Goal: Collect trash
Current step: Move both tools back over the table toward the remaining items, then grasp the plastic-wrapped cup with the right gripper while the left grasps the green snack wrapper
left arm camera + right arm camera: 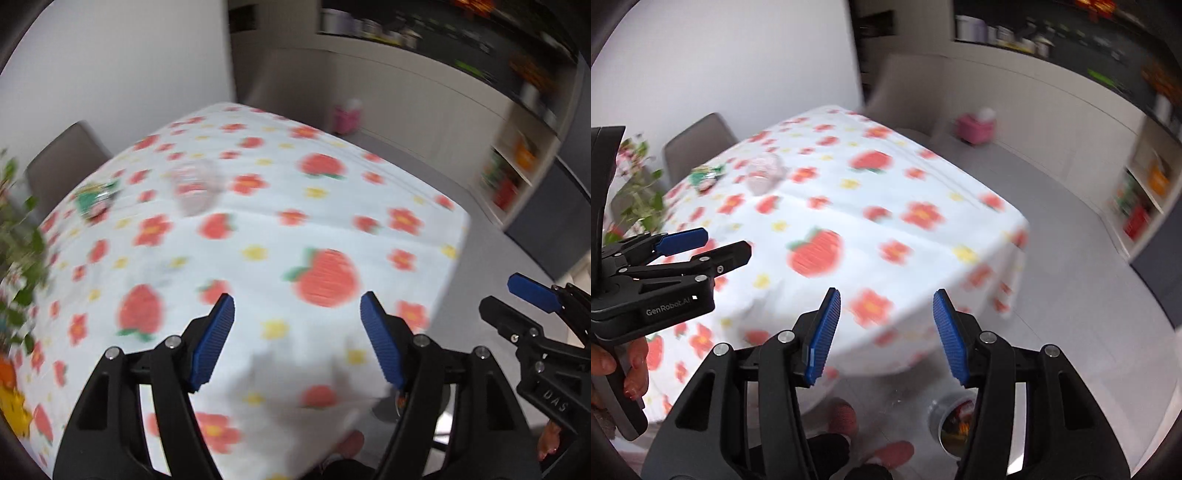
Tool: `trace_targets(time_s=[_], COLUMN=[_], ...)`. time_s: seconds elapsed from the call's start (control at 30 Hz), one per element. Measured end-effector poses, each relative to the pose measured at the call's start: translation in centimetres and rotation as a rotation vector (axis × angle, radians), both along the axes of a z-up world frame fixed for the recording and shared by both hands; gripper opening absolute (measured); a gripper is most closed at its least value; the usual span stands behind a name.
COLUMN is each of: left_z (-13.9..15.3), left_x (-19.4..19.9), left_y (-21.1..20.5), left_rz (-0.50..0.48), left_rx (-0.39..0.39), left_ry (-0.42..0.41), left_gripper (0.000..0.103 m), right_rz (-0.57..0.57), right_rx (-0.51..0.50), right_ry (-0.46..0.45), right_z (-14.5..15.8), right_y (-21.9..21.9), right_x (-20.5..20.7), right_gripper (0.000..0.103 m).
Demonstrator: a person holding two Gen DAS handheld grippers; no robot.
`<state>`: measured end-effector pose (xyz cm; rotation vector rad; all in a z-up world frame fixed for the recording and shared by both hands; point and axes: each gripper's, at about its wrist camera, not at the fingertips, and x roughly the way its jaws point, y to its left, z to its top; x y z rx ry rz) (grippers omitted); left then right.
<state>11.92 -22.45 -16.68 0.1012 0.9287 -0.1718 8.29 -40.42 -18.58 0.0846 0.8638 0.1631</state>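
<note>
A clear crumpled plastic cup (pixel 195 188) (pixel 762 173) lies on the far left part of the flower-and-strawberry tablecloth (pixel 332 229) (pixel 923 177). A green snack wrapper (pixel 96 199) (pixel 707 175) lies just left of it. Both are blurred. My left gripper (pixel 297 299) (pixel 726 243) hangs open above the table's near edge, empty. To its right, my right gripper (pixel 886 295) (pixel 498 293) is also open and empty, over the table's near corner. A round trash bin (pixel 955 417) (pixel 388 406) with some litter inside stands on the floor below, partly hidden by fingers.
A leafy plant (pixel 22 251) (pixel 639 195) stands at the table's left side. Grey chairs (pixel 66 166) (pixel 698 144) sit behind the table. A pink box (pixel 975 127) lies on the grey floor by white cabinets. The person's pink slippers (pixel 894 454) are near the bin.
</note>
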Motion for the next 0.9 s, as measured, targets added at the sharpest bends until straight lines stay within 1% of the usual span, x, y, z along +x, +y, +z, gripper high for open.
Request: trace_targets(time_s=[0.1, 0.23, 0.37, 0.47, 0.6, 0.73, 0.9], left_z=[1.4, 2.0, 2.3, 1.9, 1.0, -0.2, -2.1], left_x=[1.4, 3.5, 5.5, 7.0, 9.2, 11.4, 13.7], left_y=[6.2, 12.9, 17.0, 18.7, 20.4, 21.9, 22.8], left_rz=[0.121, 0.238, 0.304, 0.330, 0.360, 0.402, 0.448], left_rx=[-0.006, -0.022, -0.034, -0.031, -0.028, -0.036, -0.020], left_ry=[-0.020, -0.026, -0.038, -0.040, -0.032, -0.018, 0.001], left_gripper=[0.071, 0.071, 0.071, 0.071, 0.071, 0.071, 0.071], right_rz=[0.102, 0.184, 0.242, 0.260, 0.264, 0.270, 0.294], right_rx=[0.001, 0.001, -0.019, -0.030, -0.053, -0.085, -0.131], right_ry=[-0.024, -0.035, -0.059, -0.056, -0.037, -0.015, 0.024], right_z=[1.5, 2.5, 3.2, 3.3, 2.3, 0.6, -2.7], right_y=[5.3, 12.0, 17.2, 19.8, 21.8, 23.2, 24.3], right_x=[3.1, 7.6, 11.2, 13.4, 16.4, 19.2, 22.7], right_gripper=[0.051, 0.051, 0.051, 0.051, 0.051, 0.051, 0.051])
